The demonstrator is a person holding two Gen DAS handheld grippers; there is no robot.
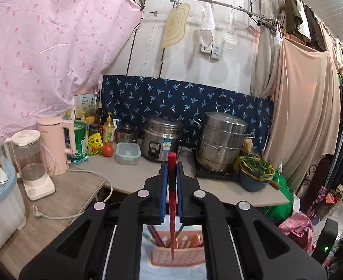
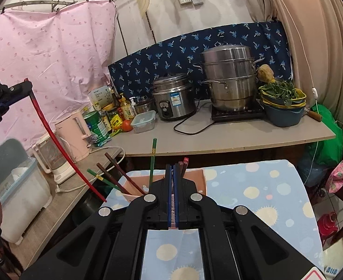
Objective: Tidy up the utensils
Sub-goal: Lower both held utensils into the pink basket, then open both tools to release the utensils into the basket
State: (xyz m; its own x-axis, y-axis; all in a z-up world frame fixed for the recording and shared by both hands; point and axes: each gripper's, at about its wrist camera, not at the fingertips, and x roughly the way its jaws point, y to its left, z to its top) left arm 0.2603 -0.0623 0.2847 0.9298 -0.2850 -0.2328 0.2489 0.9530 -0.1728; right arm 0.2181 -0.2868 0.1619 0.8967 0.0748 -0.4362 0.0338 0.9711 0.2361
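Observation:
My left gripper [image 1: 171, 166] is shut on a red chopstick [image 1: 172, 210], which hangs steeply with its lower tip over a pink slotted holder [image 1: 190, 256]. In the right wrist view the same left gripper [image 2: 27, 86] sits high at the left, and the red chopstick [image 2: 61, 147] slants down toward the holder [image 2: 134, 194]. Green [image 2: 152, 161] and brown chopsticks [image 2: 115, 170] stand in that holder. My right gripper [image 2: 173, 166] is shut just in front of the holder, with nothing clearly held; only a thin pale sliver shows between its pads.
The holder stands on a table under a blue spotted cloth [image 2: 253, 198]. Behind it, a counter [image 2: 218, 137] carries a rice cooker [image 2: 173, 98], a steamer pot [image 2: 229, 81], a basin of greens [image 2: 281, 107], a pink kettle [image 2: 74, 128], a blender [image 1: 31, 163] and a dish bin [image 2: 19, 186].

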